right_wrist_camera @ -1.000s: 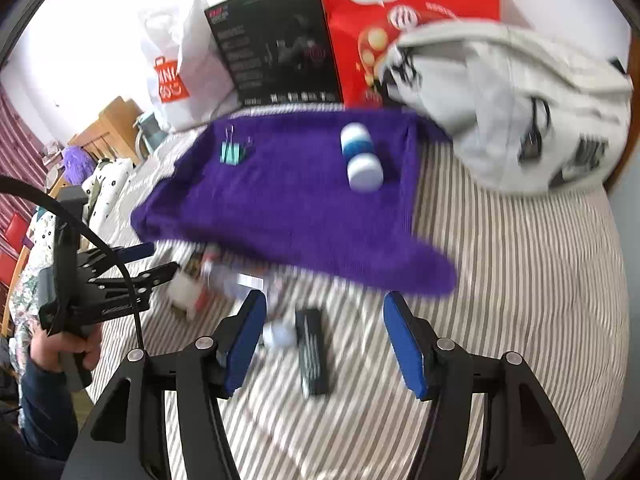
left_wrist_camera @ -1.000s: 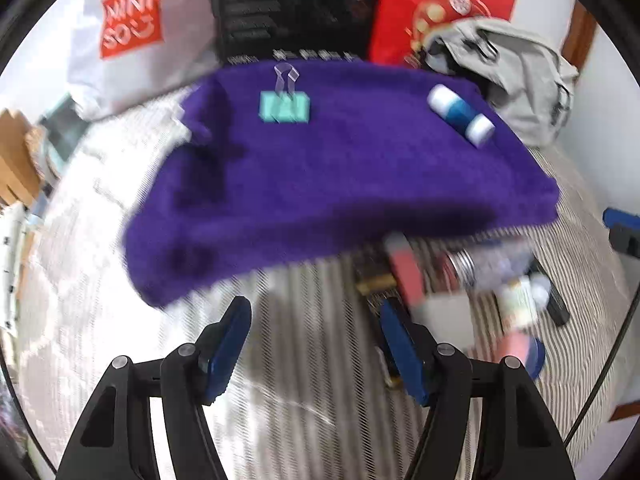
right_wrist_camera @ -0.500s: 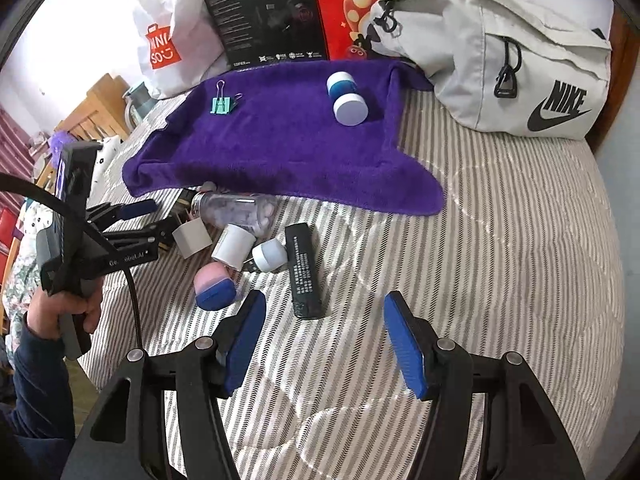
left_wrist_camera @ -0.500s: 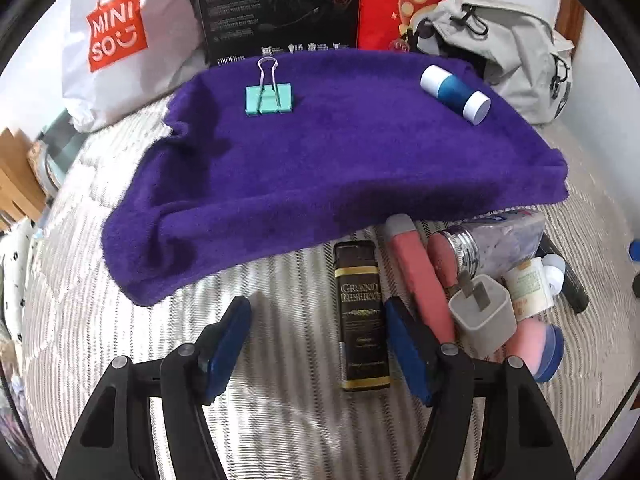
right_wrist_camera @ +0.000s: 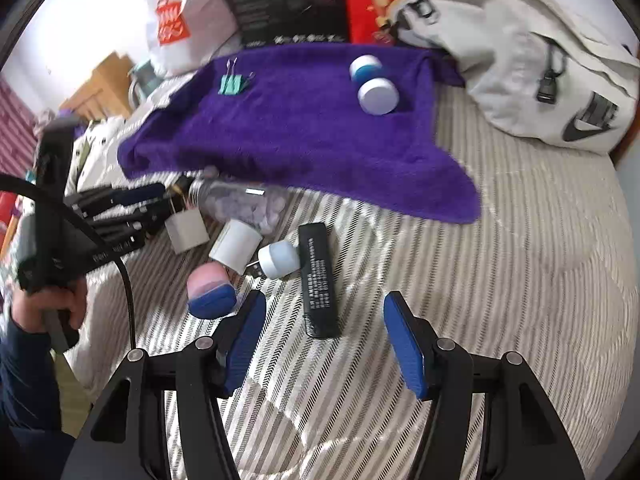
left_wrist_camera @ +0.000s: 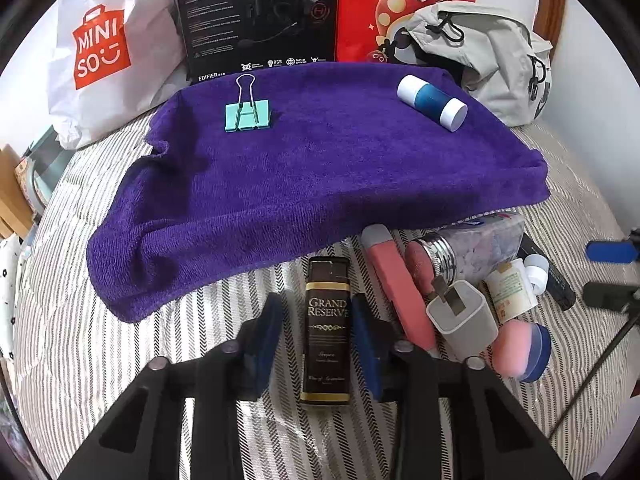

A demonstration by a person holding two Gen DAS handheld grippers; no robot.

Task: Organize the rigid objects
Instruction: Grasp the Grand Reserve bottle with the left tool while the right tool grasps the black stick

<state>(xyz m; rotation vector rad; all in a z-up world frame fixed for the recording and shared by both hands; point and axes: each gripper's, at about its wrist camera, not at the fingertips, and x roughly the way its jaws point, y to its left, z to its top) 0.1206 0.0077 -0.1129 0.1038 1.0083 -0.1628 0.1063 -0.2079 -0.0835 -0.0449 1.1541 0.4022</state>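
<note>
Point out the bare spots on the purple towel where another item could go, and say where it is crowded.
Free: the broad stretch of purple towel between the teal binder clip and the blue-and-white bottle, and its whole near half. Crowded: the striped bedding below its near edge, around the Grand Reserve box and white charger.

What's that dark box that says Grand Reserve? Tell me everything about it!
The Grand Reserve box is a slim, dark brown pack with gold bands and gold lettering, glossy like printed card. It lies flat on the striped bedspread, label up, just in front of the purple towel. The left gripper has one blue pad on each side of it, close to its edges.
</note>
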